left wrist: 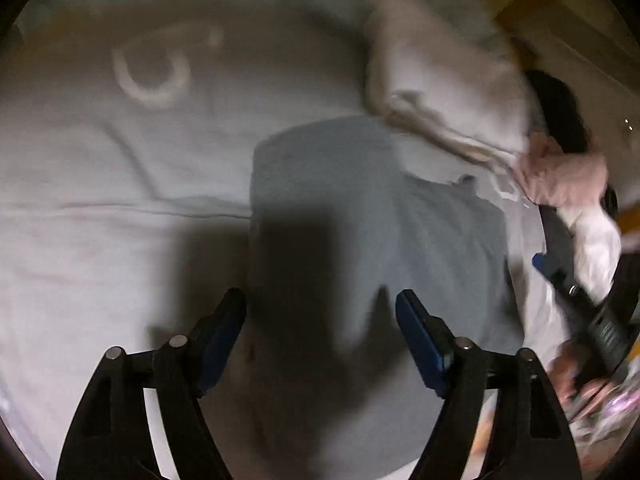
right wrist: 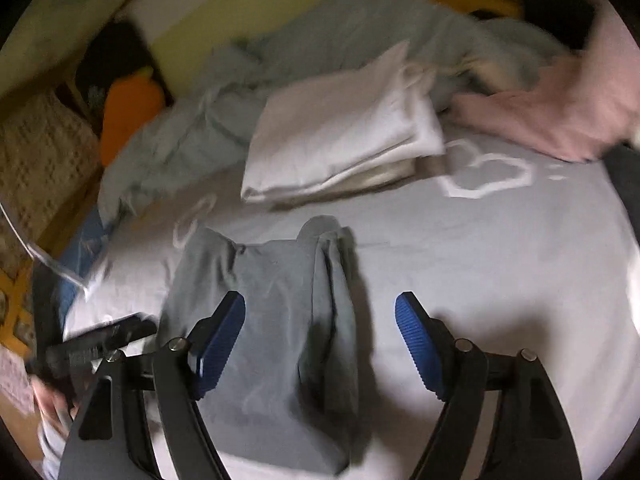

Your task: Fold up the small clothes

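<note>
A small grey-blue garment (left wrist: 360, 220) lies partly folded on the pale bed sheet (left wrist: 100, 200); it also shows in the right wrist view (right wrist: 264, 320), with a bunched fold along its right side. My left gripper (left wrist: 320, 320) is open and empty, hovering above the garment's near end. My right gripper (right wrist: 320, 328) is open and empty above the garment's right half. The other gripper shows at the right edge of the left wrist view (left wrist: 580, 300) and at the lower left of the right wrist view (right wrist: 100, 340).
A stack of folded white and beige clothes (right wrist: 340, 132) sits behind the garment, also in the left wrist view (left wrist: 448, 88). A pink garment (right wrist: 560, 112) lies at the right, a crumpled light-blue blanket (right wrist: 280, 60) behind. An orange cushion (right wrist: 128, 112) lies at the bed's left edge.
</note>
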Motion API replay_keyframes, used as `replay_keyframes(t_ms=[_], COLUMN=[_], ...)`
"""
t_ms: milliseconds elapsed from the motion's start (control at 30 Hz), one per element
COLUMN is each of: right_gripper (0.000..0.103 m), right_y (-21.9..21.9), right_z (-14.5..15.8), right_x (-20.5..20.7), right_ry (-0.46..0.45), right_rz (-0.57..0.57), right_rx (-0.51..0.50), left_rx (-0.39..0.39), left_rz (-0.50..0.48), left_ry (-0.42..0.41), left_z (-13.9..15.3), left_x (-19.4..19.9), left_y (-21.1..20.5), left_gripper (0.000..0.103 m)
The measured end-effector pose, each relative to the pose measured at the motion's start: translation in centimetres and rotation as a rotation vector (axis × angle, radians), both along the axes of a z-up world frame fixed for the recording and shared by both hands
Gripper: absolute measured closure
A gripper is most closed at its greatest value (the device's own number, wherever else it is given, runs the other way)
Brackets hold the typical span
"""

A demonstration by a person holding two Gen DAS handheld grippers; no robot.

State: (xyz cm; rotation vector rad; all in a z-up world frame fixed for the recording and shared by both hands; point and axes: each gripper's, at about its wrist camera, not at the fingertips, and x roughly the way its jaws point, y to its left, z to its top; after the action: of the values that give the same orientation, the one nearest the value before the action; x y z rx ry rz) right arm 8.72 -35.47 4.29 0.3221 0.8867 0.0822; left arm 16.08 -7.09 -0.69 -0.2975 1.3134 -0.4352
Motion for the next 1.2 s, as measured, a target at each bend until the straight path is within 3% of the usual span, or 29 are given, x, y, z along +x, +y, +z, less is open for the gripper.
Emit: replay_keyframes(t_ms=[67,100,133,200,233,333,400,467,567,600,633,700,800,900,1000,1100,1167,1200], right_gripper=[0.025,0.032,0.049,0.076,0.087,0.093,0.093,0.093,0.087,0.072,0.050,0.032,0.032,0.032,0.032,0.032,0.032,0.032], right_y=[0.4,0.6,0.8,1.3,1.5,1.6,2.1,2.3,2.0,1.9,1.6,1.0,0.7,0.9,2.1,3.4,3.8,3.6], right_z=[-1.3,-2.0,-2.9,-4.5,-4.9,-4.7,-4.9,-6.4,-6.0,-5.3,-4.5,-2.6,-0.5,-0.1,-1.1,-2.6,-4.5,-5.4], right_x=[2.5,3.4,4.6,6.2,6.7,6.6,6.8,7.2,6.7,6.2,5.6,3.9,1.6,-0.6,-3.1,-5.6,-6.4,-6.8], right_ry=[0.039,0.059,0.095,0.159,0.165,0.100,0.061,0.107,0.076,0.064,0.046,-0.035,-0.055,0.004,0.068,0.110,0.183,0.208], right_rz=[0.051,0.082,0.121,0.156,0.140,0.085,0.099,0.099,0.079,0.059,0.021,-0.040,-0.007,0.034,0.032,0.048,0.027,0.024], right_rx=[0.020,0.046,0.079,0.082,0.056,0.034,0.014,0.001,0.022,0.009,-0.022,-0.074,-0.007,0.109,0.101,0.007,-0.124,-0.125], left_rx=[0.078,0.092,0.050,-0.002,0.004,-0.021,-0.016,-0.006,-0.044,-0.021,0.016,0.078,0.157,0.108,0.063,0.187,0.182,0.177], left_rz=[0.024,0.024,0.009,-0.011,-0.020,0.032,0.053,0.062,0.084,0.092,0.100,0.088,0.041,-0.013,-0.033,0.057,0.108,0.119], left_ry=[-0.031,-0.020,-0.017,-0.052,-0.074,-0.136,-0.168,-0.144,-0.150,-0.176,-0.211,-0.303,-0.340,-0.298,-0.237,-0.283,-0.245,-0.253], left_z=[-0.4,-0.8,-0.9,-0.7,-0.7,-0.2,-0.6,-2.0,-1.8,-1.0,-0.1,1.7,3.0,2.8,1.4,0.2,-1.1,-1.3], left_x=[2.7,3.5,4.2,4.9,5.0,4.3,3.6,3.5,2.4,1.4,0.2,-3.1,-7.7,-11.5,-14.3,-14.7,-14.5,-14.7], left_y=[-0.2,-0.4,-0.6,-0.9,-1.1,-0.5,-0.1,0.4,1.9,2.5,3.0,3.7,3.4,3.5,3.1,3.0,3.0,3.0], left_gripper=[0.033,0.033,0.033,0.063,0.083,0.088,0.085,0.071,0.059,0.049,0.044,0.042,0.041,0.041,0.040,0.040,0.039,0.039])
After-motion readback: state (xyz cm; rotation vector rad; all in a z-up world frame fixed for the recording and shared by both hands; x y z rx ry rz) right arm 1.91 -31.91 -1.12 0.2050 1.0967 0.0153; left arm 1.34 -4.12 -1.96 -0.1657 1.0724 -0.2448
